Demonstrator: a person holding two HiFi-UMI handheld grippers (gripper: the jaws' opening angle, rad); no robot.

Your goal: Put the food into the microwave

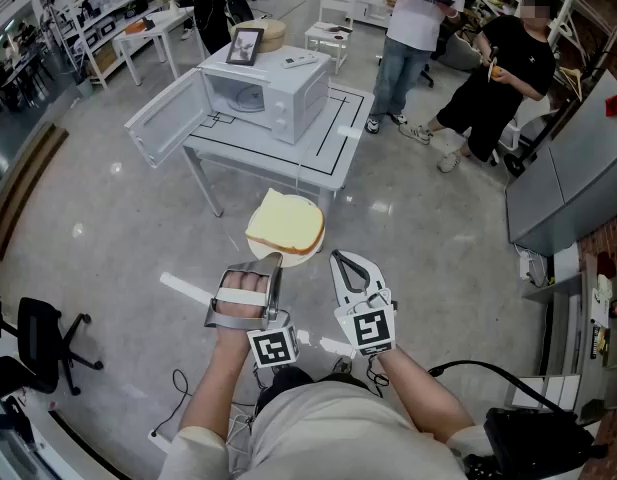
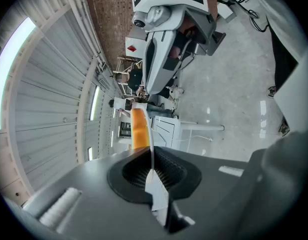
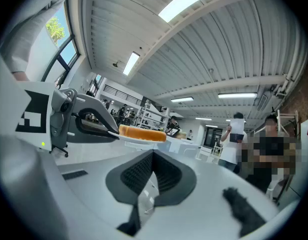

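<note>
Left claw (image 1: 274, 261) clamps plate (image 1: 306, 255) rim, bread (image 1: 284, 224) beyond tips; right claw (image 1: 340, 259) closed, empty.

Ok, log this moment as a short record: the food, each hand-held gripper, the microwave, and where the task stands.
food: bread slice lying on a white plate
left hand-held gripper: shut on the plate's near rim, holding it up
right hand-held gripper: shut, nothing between its jaws
microwave: on the white table, door swung open
task: food not yet inside the microwave
</note>
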